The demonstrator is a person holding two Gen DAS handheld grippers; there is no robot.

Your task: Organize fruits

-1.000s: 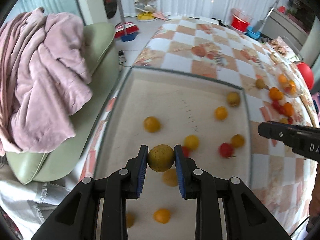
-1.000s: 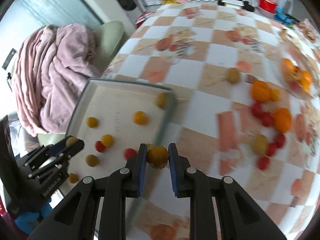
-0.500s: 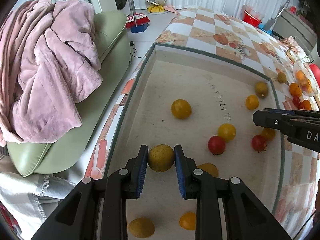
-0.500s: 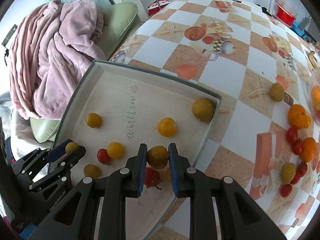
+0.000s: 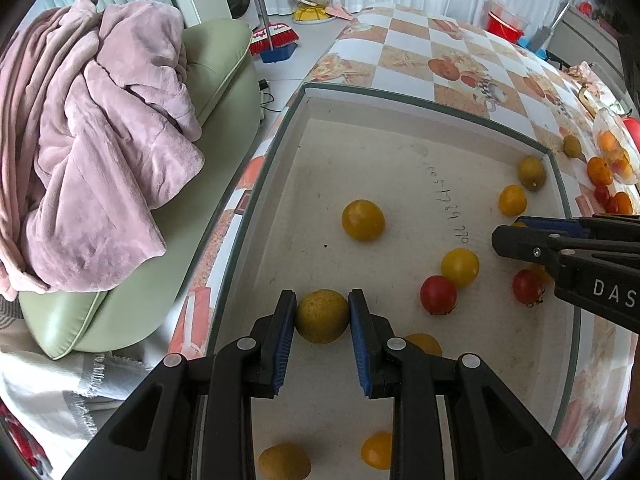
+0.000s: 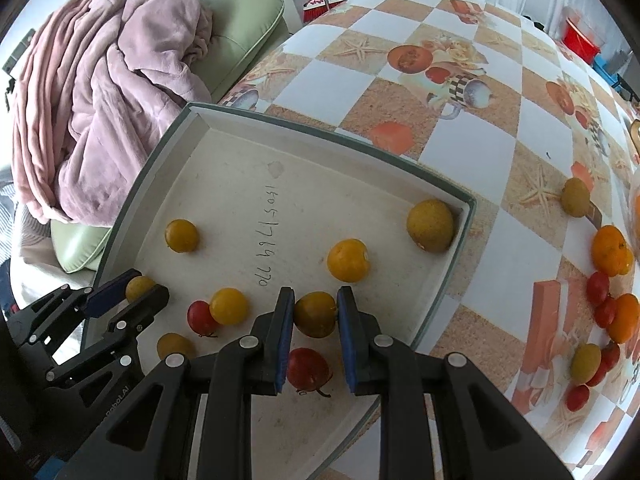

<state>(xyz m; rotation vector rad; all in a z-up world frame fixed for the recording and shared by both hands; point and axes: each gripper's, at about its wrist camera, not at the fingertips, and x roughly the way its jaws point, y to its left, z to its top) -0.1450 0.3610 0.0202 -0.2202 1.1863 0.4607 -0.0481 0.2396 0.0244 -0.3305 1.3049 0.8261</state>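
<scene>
Left wrist view: greenish-yellow fruit clamped between the blue pads of the left gripper, carried low over the near left part of the tray, close to its floor, probably so that letting go will not make it roll far. Right wrist view: darker yellow fruit pinched the same way in the right gripper, held above the tray's near right side, over a red tomato lying on the floor beneath; releasing here could knock that one, so a bare patch nearby looks the safer choice. Both grippers narrow, each closed on its own fruit, approaching from opposite sides and well apart, which leaves room for both to unload at once. Several yellow and red fruits already scattered loosely across the tray, one large yellow one tucked into the far right corner. More oranges and small tomatoes waiting on the checked tablecloth to the right of the tray, so plenty of sorting left. Pink blanket heaped on a green sofa beyond the table's left edge
</scene>
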